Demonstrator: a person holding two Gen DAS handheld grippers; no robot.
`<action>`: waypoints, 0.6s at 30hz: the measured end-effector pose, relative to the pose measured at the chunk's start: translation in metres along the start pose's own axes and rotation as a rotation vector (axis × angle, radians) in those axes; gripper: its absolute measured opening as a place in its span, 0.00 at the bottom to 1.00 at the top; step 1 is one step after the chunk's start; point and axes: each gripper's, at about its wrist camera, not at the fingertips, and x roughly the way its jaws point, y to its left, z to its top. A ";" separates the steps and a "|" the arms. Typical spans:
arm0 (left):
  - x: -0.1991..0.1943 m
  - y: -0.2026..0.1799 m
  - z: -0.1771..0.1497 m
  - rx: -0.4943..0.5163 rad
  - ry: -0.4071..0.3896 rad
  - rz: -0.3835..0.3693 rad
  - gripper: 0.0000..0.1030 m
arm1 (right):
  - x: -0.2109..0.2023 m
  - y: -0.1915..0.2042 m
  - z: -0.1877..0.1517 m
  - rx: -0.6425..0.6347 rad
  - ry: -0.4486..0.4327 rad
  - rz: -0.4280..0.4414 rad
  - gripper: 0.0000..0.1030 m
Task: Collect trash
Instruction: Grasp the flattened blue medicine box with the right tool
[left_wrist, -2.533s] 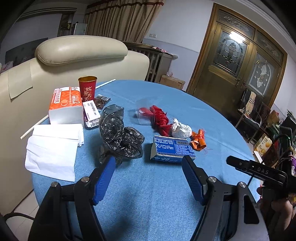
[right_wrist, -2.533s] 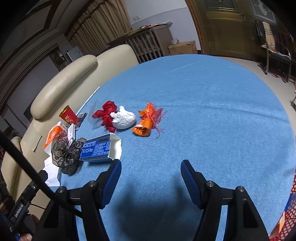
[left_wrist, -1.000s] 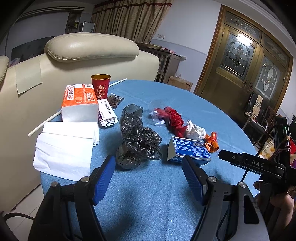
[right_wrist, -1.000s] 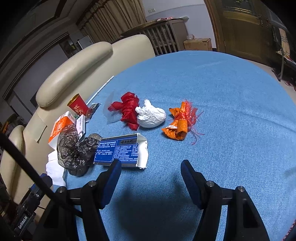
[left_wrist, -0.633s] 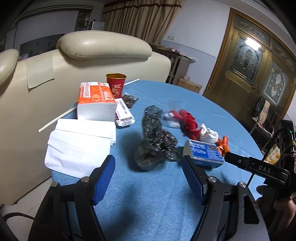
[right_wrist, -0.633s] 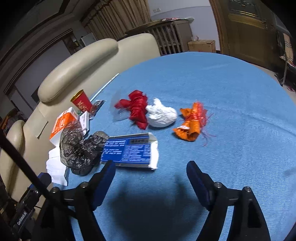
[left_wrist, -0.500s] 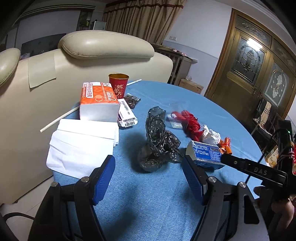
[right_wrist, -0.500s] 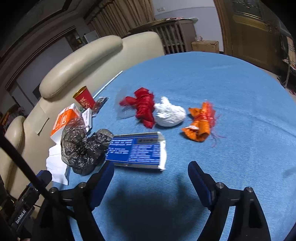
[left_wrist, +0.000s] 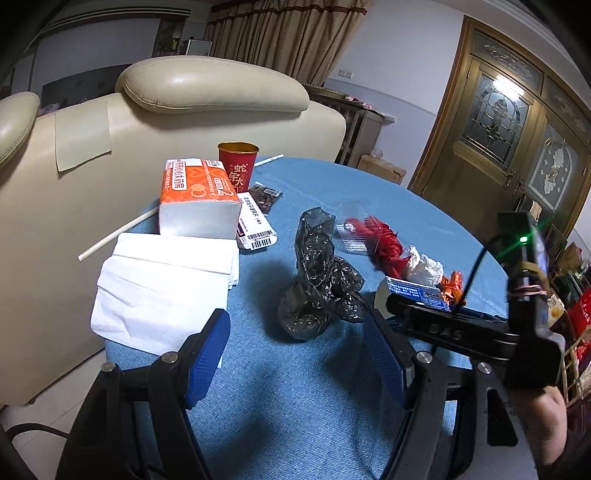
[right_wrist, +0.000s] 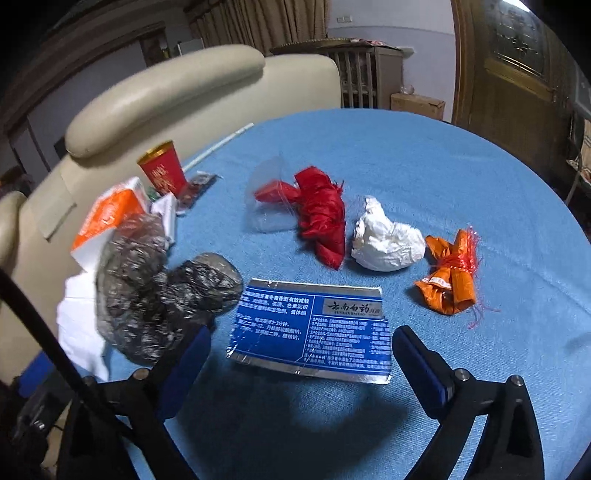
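I see a round bench (left_wrist: 317, 413) covered by a blue cloth, with a cream leather sofa (left_wrist: 207, 85) directly behind its far-left edge. Brown curtains (left_wrist: 280, 40) hang on the far wall. A wooden door with patterned glass panels (left_wrist: 495, 122) stands at far right, and a cardboard box (left_wrist: 382, 169) sits on the floor near it.

Left gripper (left_wrist: 301, 356): fingers spread apart, holding nothing, positioned over the near bench edge. A crumpled black plastic bag (left_wrist: 319, 280) lies just beyond the gap between them.

Right gripper (right_wrist: 301, 363): fingers spread apart, holding nothing. A flattened blue box (right_wrist: 310, 328) lies on the cloth between and just beyond the fingertips, with its left end touching the black plastic bag.

Trash further out, in the right wrist view, left to right:
1. Red mesh wad (right_wrist: 319, 214) lying partly on a clear plastic piece (right_wrist: 267, 195).
2. White crumpled wad (right_wrist: 386, 240), just beside the red mesh.
3. Orange wrapper bundle (right_wrist: 448, 277), near the white wad.

Far-left bench area, in the left wrist view: an orange tissue pack (left_wrist: 197, 197), a red paper cup (left_wrist: 237, 164) behind it, a barcode-labelled white packet (left_wrist: 256, 225) beside it, a small dark snack packet (left_wrist: 264, 197), a stack of white napkins (left_wrist: 162, 284) overhanging the edge, and a white rod (left_wrist: 114, 238) against the sofa.
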 end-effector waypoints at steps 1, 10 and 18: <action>0.000 0.000 0.000 0.000 0.001 0.000 0.73 | 0.004 0.001 0.000 -0.001 0.005 -0.011 0.97; 0.015 -0.008 0.001 0.030 0.028 0.000 0.73 | 0.012 -0.017 -0.006 0.018 0.028 0.013 0.87; 0.061 -0.031 0.017 0.112 0.068 0.024 0.73 | -0.021 -0.049 -0.019 0.062 0.001 0.016 0.87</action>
